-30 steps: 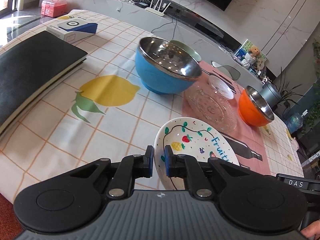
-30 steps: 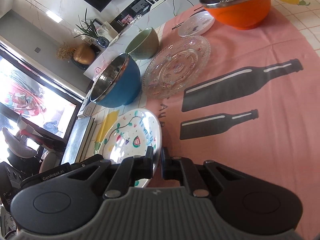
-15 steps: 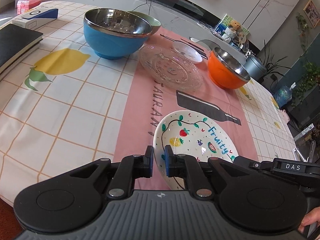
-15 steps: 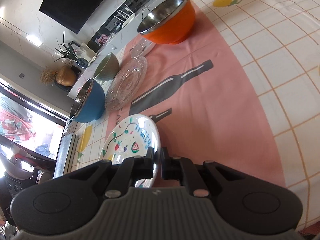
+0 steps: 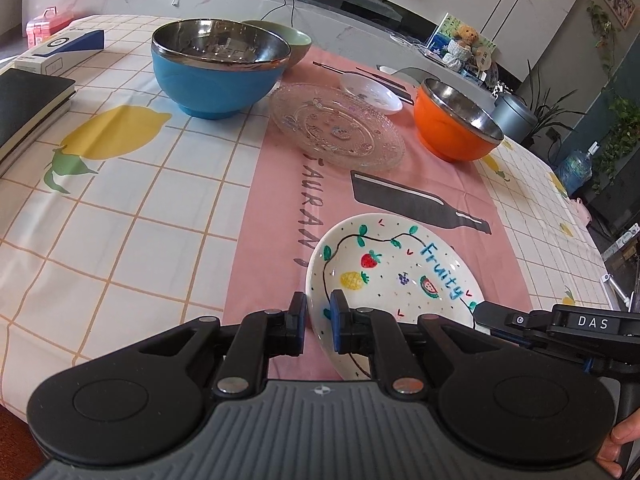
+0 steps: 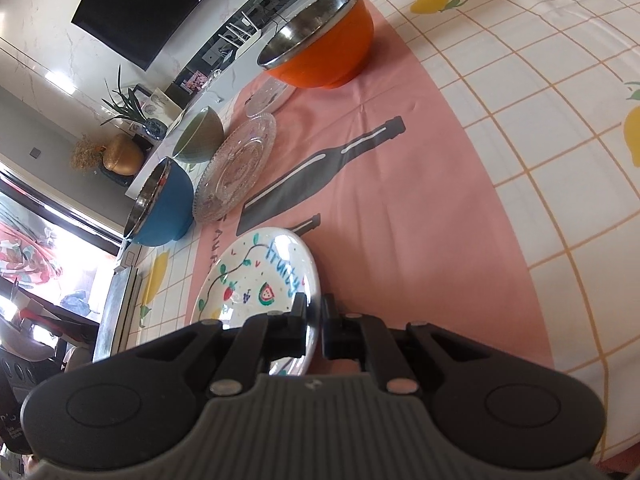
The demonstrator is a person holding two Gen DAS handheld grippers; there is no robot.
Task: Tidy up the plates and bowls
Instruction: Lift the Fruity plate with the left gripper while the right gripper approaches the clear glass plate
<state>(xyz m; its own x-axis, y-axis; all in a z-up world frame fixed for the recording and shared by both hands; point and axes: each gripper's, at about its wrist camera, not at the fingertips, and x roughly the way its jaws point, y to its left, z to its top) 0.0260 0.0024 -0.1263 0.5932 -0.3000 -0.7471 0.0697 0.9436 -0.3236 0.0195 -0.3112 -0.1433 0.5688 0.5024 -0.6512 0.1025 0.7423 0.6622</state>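
Left wrist view: the left tongs [image 5: 319,320] are drawn narrow around the near rim of the fruit-painted plate [image 5: 394,276], one pad inside and one outside, though whether the pads truly press is hard to tell. Ahead of them on the counter [image 5: 132,216] lie the glass plate [image 5: 338,126], the blue bowl [image 5: 218,68] and the orange bowl [image 5: 456,126]; the right tongs reach in from the right.

Right wrist view: the right tongs [image 6: 315,326] are clamped tight on the fruit-painted plate's [image 6: 256,276] edge, the dish tilting off to their left.

The risk, as I judge it: glazed china held by thin rim pinches could slip or twist if the two hands pull unevenly, dropping it onto the counter.
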